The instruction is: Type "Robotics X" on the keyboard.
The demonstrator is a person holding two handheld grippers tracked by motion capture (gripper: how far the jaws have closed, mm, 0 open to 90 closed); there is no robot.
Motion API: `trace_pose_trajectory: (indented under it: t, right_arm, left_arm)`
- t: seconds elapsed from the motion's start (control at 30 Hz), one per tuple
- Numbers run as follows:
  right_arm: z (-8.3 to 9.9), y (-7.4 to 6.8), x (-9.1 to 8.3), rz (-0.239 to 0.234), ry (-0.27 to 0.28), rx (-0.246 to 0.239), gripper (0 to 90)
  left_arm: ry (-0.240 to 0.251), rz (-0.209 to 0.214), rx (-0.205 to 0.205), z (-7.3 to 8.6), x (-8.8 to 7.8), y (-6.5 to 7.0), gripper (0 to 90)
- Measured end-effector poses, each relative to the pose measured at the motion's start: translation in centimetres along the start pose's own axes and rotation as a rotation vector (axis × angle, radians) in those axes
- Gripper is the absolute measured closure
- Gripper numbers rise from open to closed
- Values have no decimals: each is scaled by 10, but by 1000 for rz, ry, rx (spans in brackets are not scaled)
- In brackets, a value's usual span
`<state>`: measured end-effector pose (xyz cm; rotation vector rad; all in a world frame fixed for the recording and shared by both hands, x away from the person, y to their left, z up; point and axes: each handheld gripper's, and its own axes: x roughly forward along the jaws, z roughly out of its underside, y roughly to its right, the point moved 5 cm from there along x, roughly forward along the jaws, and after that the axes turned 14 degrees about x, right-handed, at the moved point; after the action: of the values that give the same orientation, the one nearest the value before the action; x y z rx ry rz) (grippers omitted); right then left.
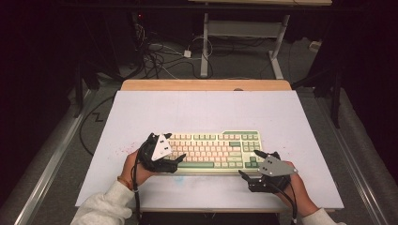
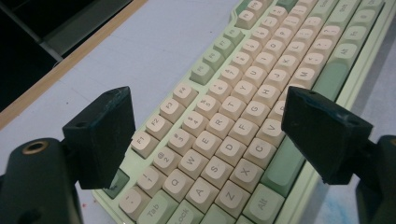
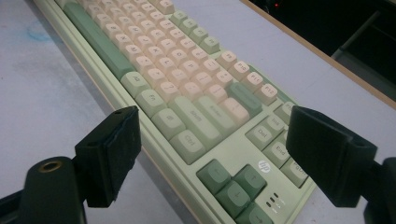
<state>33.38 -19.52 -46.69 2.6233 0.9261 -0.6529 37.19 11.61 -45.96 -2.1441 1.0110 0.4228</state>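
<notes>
The keyboard (image 1: pixel 213 151) lies flat on the white table (image 1: pixel 202 110), near its front edge. My left gripper (image 1: pixel 165 149) hangs over the keyboard's left end, jaws spread wide above the letter keys (image 2: pixel 219 154), pinching nothing. My right gripper (image 1: pixel 248 164) sits at the keyboard's right front corner, jaws likewise spread, straddling the arrow keys (image 3: pixel 233 182) without touching them.

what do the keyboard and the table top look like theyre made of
Keyboard: looks like moulded plastic, matt pale green case with cream and green keycaps bearing printed legends, soft even sheen. Table top: smooth pale sheet, probably laminate or painted board, lightly stained, over a wooden edge at the far side.
</notes>
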Motion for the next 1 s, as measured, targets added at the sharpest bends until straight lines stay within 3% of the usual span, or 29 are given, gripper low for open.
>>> trace_pose_trajectory:
  t: [0.47,0.6,0.73,0.87,1.0]
  right_arm:
    - [1,1,0,-11,-16,7,181]
    - [1,0,0,-7,-19,3,181]
    - [0,1,0,-5,-19,7,181]
    - [0,-1,0,-5,-21,-2,182]
    - [0,-3,1,-7,-30,-14,184]
  left_arm:
    - [5,15,-7,0,-8,4,199]
    - [26,31,-30,0,-14,4,334]
    - [35,76,-36,2,-16,9,471]
    - [30,132,-37,5,-12,18,638]
    - [-10,188,-13,8,-3,28,789]
